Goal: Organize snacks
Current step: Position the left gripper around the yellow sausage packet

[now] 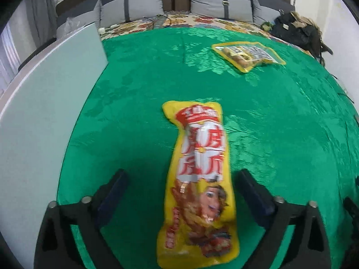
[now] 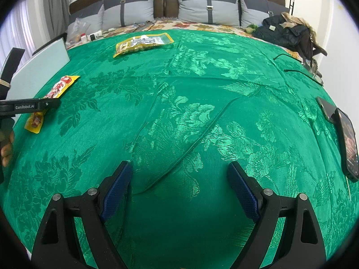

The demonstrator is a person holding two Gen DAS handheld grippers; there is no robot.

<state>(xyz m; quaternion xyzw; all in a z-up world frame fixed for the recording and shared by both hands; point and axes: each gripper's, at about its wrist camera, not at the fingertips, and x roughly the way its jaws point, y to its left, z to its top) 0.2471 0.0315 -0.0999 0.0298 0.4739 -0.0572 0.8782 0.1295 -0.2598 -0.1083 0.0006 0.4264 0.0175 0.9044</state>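
- Your left gripper (image 1: 179,192) fills the bottom of the left wrist view, its fingers (image 1: 113,192) spread wide with blue pads facing in.
- Between those fingers lies a long yellow snack pack (image 1: 199,179), running from the lower centre up to mid-frame; neither pad touches it, and green shows on both sides.
- That pack rests flat on the green cloth (image 1: 280,134) spread over the bed.
- You have a second snack bag (image 1: 248,55), yellow-edged with a clear window, lying in the upper right, well apart from the first.
- A pale board (image 1: 44,112) takes up the left of that view, beside the cloth's edge.
- Your right gripper (image 2: 179,186) sits at the bottom of the right wrist view, fingers parted wide, only bare cloth between them.
- From that side the long pack shows at the left edge, partly hidden behind the left gripper's black body.
- Two phones (image 2: 347,143) lie at the right edge of that view.
- Grey pillows (image 2: 208,6) line the headboard at the top, and dark clothing (image 2: 285,31) is heaped in the upper right.
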